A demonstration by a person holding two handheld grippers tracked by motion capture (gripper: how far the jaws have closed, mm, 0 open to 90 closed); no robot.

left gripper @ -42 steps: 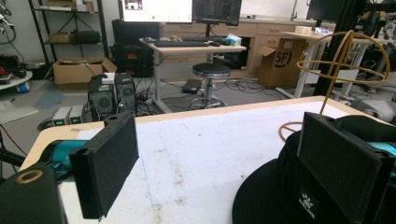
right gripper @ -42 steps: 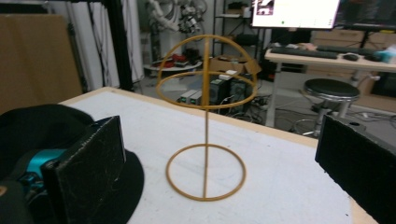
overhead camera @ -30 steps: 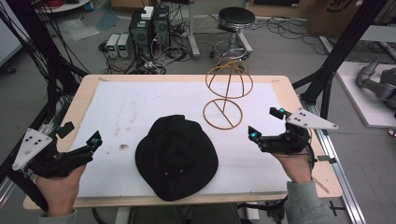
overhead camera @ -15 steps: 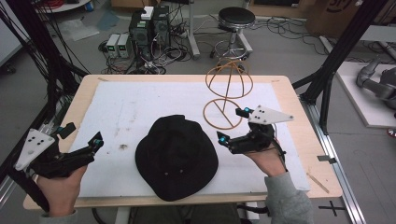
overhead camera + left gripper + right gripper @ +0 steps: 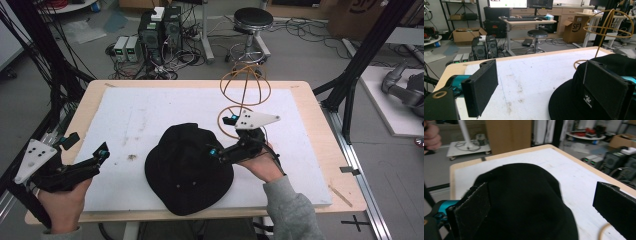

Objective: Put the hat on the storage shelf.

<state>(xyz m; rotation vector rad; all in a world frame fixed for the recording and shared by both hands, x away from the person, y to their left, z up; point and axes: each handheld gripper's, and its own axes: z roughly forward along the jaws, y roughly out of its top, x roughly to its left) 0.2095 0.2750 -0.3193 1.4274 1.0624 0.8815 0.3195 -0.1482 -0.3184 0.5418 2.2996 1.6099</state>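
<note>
The black hat is soft matt cloth with a small white woven label on its brim, and the stand behind it is bent golden wire with a dull metallic sheen. The table has a pale, smooth wooden edge and carries a white matt sheet, scuffed and stained brownish in places. The right gripper has rough, fuzzy black foam-like pads, while the left gripper has smoother matt black ones, with glossy teal plastic parts behind them.

"SF" on cardboard box
</note>
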